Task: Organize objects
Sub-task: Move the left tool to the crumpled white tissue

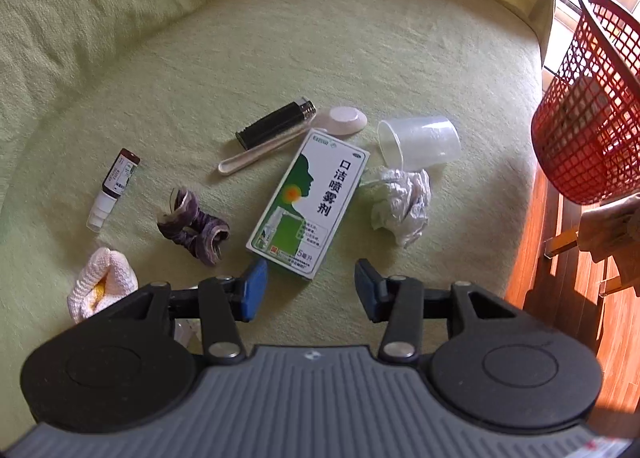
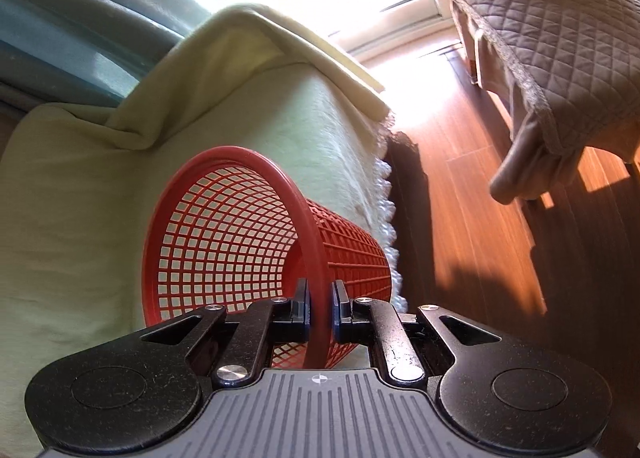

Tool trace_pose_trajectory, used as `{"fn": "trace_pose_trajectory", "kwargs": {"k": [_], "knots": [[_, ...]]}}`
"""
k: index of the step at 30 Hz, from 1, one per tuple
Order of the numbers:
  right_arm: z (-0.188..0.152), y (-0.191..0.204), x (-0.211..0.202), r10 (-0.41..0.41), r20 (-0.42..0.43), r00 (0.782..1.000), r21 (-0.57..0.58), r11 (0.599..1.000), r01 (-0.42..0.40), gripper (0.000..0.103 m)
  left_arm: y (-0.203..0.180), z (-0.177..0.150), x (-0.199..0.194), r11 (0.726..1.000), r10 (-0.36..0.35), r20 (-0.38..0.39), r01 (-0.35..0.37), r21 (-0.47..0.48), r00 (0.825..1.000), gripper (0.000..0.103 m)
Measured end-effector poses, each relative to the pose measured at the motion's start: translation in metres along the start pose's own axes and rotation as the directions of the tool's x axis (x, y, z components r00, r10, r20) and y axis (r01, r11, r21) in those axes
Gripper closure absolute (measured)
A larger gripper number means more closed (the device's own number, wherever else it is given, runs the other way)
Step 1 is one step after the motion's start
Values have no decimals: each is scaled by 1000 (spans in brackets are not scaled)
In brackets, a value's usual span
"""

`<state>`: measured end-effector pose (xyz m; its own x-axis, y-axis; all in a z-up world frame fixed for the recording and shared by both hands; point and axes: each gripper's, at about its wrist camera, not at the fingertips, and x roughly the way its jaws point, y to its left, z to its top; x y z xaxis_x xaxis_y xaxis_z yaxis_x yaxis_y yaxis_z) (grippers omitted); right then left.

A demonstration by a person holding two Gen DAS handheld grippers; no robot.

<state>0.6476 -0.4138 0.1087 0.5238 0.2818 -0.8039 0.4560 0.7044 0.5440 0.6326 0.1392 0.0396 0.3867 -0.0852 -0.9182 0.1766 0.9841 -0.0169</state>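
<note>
Red basket (image 2: 224,226) rim clamped by right gripper (image 2: 320,312)

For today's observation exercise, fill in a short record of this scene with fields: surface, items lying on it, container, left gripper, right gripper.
surface: light green blanket over a sofa
items: medicine box, black lighter, white spoon, clear plastic cup on its side, crumpled tissue, small brown bottle, purple scrunchie, white knitted piece
container: red mesh basket, tilted
left gripper: open, above the near end of the medicine box
right gripper: shut on the red mesh basket's rim
</note>
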Motion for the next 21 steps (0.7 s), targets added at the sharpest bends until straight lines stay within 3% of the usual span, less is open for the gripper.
{"fn": "trace_pose_trajectory", "kwargs": {"k": [5,11,15,18,21], "knots": [[26,25,47,26,-47,999,-64,997,-29,97,-6,16,5,998,7,2,-7,-60,1000,58],[55,43,94,-117,-119,986,-295,953,77,96,-44,24,19,991,42,-18,-44,-124,999,53],[68,56,111,-171,-187,967,-457,887,69,94,-75,29,37,980,76,-37,-81,-182,996,52],[64,65,122,-218,-188,958,-577,814,72,93,-91,33,51,973,124,-40,-130,-192,991,46],[60,68,129,-229,-189,955,-632,773,60,91,-99,38,67,963,178,-56,-185,-194,982,44]]}}
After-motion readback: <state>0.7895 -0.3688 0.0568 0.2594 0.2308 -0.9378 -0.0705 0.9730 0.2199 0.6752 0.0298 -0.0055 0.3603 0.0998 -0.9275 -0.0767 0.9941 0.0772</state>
